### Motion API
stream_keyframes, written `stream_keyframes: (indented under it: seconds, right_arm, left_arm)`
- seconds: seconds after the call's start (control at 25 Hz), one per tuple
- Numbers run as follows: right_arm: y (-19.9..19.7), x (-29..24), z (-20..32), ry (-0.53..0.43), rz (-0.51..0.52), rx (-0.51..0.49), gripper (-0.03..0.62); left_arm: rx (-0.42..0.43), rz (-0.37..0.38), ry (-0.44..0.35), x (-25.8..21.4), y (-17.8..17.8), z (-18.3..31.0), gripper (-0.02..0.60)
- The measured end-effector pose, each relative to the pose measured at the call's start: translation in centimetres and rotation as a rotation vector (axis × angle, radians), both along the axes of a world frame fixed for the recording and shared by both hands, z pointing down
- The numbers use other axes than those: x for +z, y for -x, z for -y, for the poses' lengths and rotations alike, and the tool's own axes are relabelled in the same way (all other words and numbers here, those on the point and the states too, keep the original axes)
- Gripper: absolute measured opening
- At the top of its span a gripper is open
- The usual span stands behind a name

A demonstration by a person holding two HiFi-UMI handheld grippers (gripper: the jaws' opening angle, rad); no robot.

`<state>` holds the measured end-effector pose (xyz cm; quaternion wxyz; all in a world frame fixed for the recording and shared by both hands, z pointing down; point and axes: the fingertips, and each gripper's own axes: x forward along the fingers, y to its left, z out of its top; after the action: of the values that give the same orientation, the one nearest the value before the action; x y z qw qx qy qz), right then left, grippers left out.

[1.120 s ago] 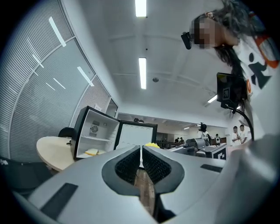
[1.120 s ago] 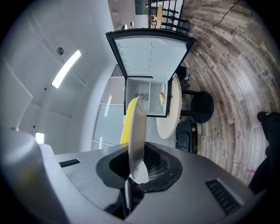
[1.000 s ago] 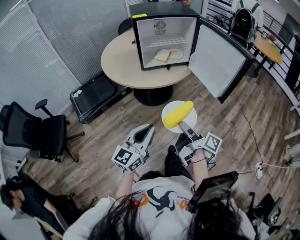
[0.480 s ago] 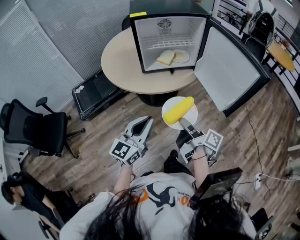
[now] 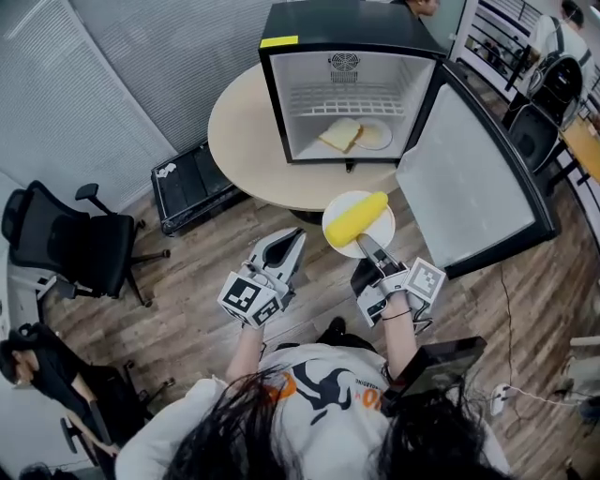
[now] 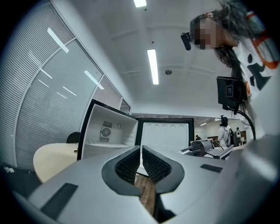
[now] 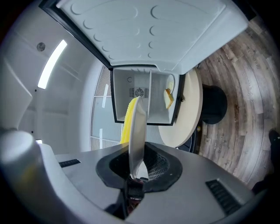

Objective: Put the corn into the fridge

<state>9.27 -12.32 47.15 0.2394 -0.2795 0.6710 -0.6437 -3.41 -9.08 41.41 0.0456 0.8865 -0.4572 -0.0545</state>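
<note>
Head view puts the yellow corn cob (image 5: 356, 218) on a round white plate (image 5: 377, 234). The plate is held out in front of the person, its near rim pinched in the right gripper (image 5: 362, 244). The right gripper view shows that rim edge-on, clamped between the pads. From where I stand, the small black fridge with the white inside (image 5: 319, 26) sits on the round beige table (image 5: 239, 122), at twelve o'clock from the plate and well apart from it. Its door (image 5: 469, 178) is swung wide toward four o'clock. The cob's long axis runs eight to two o'clock, so it would meet the opening slantwise. A slice of bread (image 5: 339, 135) lies on the fridge floor. The left gripper (image 5: 294, 240), at nine o'clock of the plate, has its jaws drawn together on nothing. The right hand is the one to reach in, I'd say
</note>
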Motion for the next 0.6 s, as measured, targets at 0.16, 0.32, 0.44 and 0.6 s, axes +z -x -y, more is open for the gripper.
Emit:
stream_keyframes:
  seconds: [0.16, 0.32, 0.44, 0.6]
  right_arm:
    - [-0.4, 0.2, 2.3, -0.005, -0.008, -0.029, 0.041]
    - [-0.6, 0.5, 3.8, 0.001, -0.011, -0.051, 0.041]
    - [-0.7, 0.7, 4.6, 0.004, -0.01, -0.06, 0.041]
    - [-0.9, 1.3, 5.3, 0.022, -0.003, -0.056, 0.041]
  left_arm:
    - [-0.036, 0.004, -0.008, 0.0, -0.3, 2.0, 0.012]
    - [-0.048, 0.017, -0.002, 0.2, -0.8, 3.4, 0.012]
    - [-0.056, 0.02, 0.008, 0.5, -0.9, 4.1, 0.012]
    - [-0.056, 0.024, 0.031, 1.1, -0.9, 4.9, 0.012]
